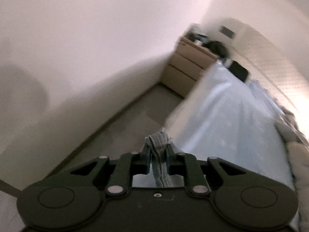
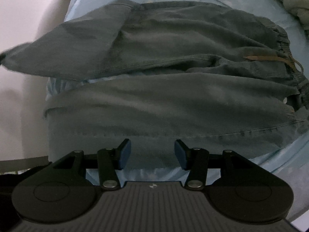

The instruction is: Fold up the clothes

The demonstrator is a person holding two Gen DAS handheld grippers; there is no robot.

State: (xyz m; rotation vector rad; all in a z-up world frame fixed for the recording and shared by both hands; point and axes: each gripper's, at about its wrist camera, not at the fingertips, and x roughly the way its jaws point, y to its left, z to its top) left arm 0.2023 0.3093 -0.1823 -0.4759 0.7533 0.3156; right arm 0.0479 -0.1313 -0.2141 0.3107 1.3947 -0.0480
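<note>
A pale blue sheet (image 1: 227, 116) covered the bed, dotted faintly with small white marks. Beyond its far corner stood a light wooden drawer unit (image 1: 186, 65) against the white wall (image 1: 96, 38), its top crowded with dark, blurred clutter. A black object (image 1: 238, 70) lay on the bed near that unit. Grey floor (image 1: 123, 135) ran alongside. In the right wrist view, a bunched grey blanket (image 2: 289, 2) edged the sheet.

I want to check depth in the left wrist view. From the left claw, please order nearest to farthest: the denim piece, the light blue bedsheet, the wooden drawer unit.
1. Denim piece: clamped inside the left claw.
2. Light blue bedsheet: ahead, on the right.
3. Wooden drawer unit: farthest, against the wall beyond the bed.
</note>
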